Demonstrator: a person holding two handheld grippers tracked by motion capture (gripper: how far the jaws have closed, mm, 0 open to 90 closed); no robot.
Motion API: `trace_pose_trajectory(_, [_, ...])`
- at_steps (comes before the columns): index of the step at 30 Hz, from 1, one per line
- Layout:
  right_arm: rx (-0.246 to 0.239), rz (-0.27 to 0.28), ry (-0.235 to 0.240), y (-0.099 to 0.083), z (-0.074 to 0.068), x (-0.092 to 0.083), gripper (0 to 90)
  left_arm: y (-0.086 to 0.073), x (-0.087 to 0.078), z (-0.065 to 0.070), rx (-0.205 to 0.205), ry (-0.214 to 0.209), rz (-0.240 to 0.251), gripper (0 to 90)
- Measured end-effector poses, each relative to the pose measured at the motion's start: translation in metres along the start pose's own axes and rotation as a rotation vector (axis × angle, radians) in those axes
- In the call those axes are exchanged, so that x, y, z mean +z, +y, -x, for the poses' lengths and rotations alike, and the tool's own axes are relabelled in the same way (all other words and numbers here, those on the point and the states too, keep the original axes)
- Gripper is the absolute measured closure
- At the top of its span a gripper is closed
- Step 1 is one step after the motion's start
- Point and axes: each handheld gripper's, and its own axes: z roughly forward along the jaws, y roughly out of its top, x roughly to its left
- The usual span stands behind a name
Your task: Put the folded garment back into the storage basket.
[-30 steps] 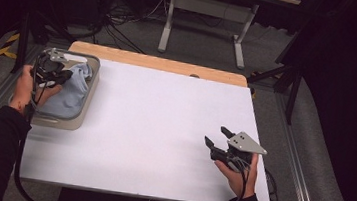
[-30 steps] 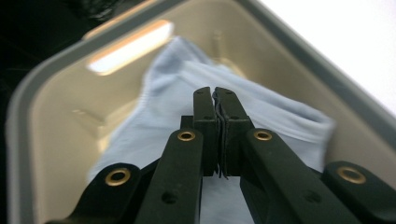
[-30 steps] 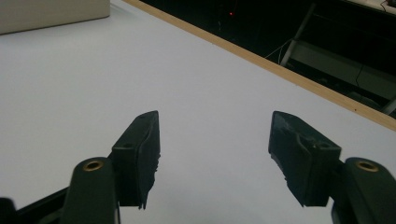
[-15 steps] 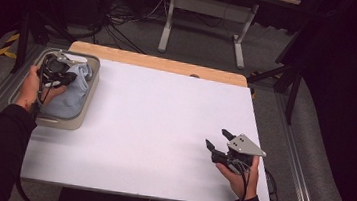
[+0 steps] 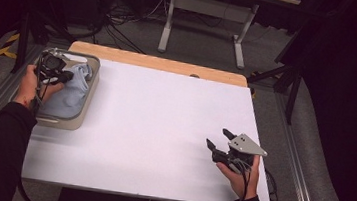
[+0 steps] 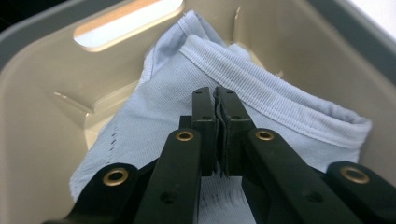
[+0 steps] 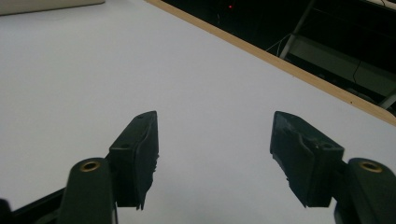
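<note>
We've got the left hand-held gripper (image 6: pixel 217 100) clamped tight on a fold of the pale blue ribbed cloth (image 6: pixel 261 88) down in the beige plastic bin (image 6: pixel 42 116). Right hand-held gripper (image 7: pixel 215 140) waits wide open, empty, over the white counter (image 5: pixel 164 124). A thin pinch might slip, or we might drag the bin along.

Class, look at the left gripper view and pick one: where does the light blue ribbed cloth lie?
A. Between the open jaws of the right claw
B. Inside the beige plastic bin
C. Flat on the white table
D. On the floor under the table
B: the light blue ribbed cloth lies bunched inside the beige plastic bin, with the bin's walls rising around it.
</note>
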Motion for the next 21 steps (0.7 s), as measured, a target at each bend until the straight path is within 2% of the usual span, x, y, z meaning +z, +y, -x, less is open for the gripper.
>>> trace_pose_trajectory(8, [-0.005, 0.022, 0.001, 0.0, 0.0, -0.001, 32.6, 0.001, 0.017, 0.002, 0.004, -0.002, -0.06, 87.6])
trace_pose_trajectory(9, [-0.011, 0.022, 0.011, 0.0, -0.001, 0.0, 32.4, 0.002, 0.019, 0.003, 0.016, 0.005, -0.074, 87.8])
trace_pose_trajectory(12, [-0.018, 0.014, 0.017, 0.0, -0.002, 0.001, 32.0, 0.003, 0.022, 0.004, 0.029, 0.014, -0.083, 87.8])
trace_pose_trajectory(16, [-0.027, 0.005, 0.03, -0.001, -0.004, 0.003, 31.2, 0.002, 0.026, 0.001, 0.011, -0.021, -0.104, 87.8])
trace_pose_trajectory(19, [-0.022, 0.005, 0.034, -0.001, -0.004, 0.003, 30.9, 0.003, 0.026, 0.002, 0.02, -0.015, -0.108, 87.8])
trace_pose_trajectory(21, [-0.02, 0.004, 0.039, -0.001, -0.004, 0.003, 30.6, 0.004, 0.024, 0.004, 0.035, 0.007, -0.099, 87.6])
